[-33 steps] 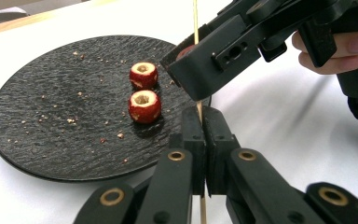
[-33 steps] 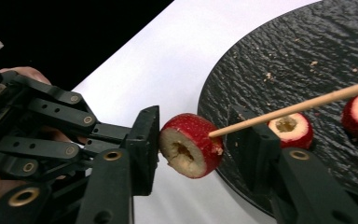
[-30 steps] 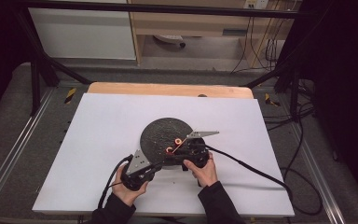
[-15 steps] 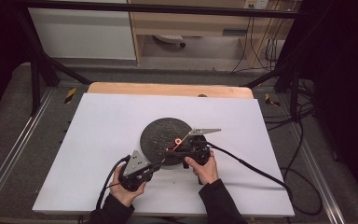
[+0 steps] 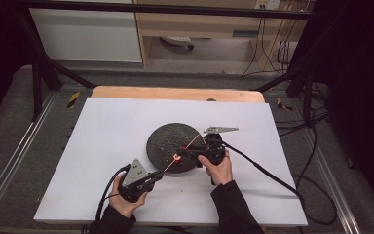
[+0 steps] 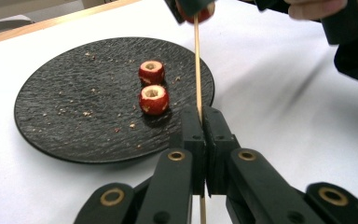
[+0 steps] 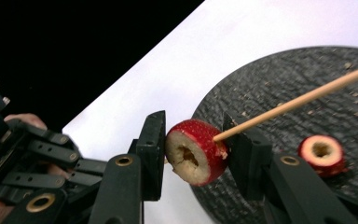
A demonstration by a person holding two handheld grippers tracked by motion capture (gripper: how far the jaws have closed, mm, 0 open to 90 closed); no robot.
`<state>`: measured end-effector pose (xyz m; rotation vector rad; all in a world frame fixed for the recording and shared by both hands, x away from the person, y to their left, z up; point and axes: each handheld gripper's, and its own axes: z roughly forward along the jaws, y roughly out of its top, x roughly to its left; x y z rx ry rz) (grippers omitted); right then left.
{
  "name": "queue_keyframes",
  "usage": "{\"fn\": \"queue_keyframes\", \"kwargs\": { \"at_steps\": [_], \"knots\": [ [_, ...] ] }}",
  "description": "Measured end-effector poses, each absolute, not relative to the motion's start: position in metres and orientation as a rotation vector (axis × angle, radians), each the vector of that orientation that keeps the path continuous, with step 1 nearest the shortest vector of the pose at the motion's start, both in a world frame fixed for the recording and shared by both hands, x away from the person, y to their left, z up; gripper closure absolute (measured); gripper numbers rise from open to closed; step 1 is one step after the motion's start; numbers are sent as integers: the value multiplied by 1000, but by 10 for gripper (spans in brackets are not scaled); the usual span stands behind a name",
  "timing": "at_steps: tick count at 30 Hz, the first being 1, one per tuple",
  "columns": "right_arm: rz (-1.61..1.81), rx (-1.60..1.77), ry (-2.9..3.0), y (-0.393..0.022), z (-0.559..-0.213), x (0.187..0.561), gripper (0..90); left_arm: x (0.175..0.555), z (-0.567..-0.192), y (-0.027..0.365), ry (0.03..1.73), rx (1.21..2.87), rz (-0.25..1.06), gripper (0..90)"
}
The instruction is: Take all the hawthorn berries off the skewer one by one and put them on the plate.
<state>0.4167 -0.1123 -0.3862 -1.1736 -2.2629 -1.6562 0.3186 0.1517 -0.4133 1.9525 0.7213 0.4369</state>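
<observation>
top of the skewered red fruit piece [image 6: 195, 10] cut off by the upper edge of the left gripper view, just past the far rim of the black plate [image 6: 51, 121]. lower end of the wooden skewer [image 6: 197, 60] hidden between the closed jaws of the left gripper [image 6: 204, 122], on the near side of the plate. right gripper [image 6: 307, 14] cropped at the top right corner, beyond the plate, jaws out of frame. second fruit piece [image 7: 321, 155] partly behind a jaw in the right gripper view, on the plate. fruit on the plate too small to make out in the high view.
</observation>
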Motion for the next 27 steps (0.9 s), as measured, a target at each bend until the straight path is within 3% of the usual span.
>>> {"fn": "queue_keyframes", "kwargs": {
  "at_steps": [27],
  "knots": [
    [-1761,-1386,-2287,-155,-350,456,611,317,-419,173,753,1946,432,880]
  ]
}}
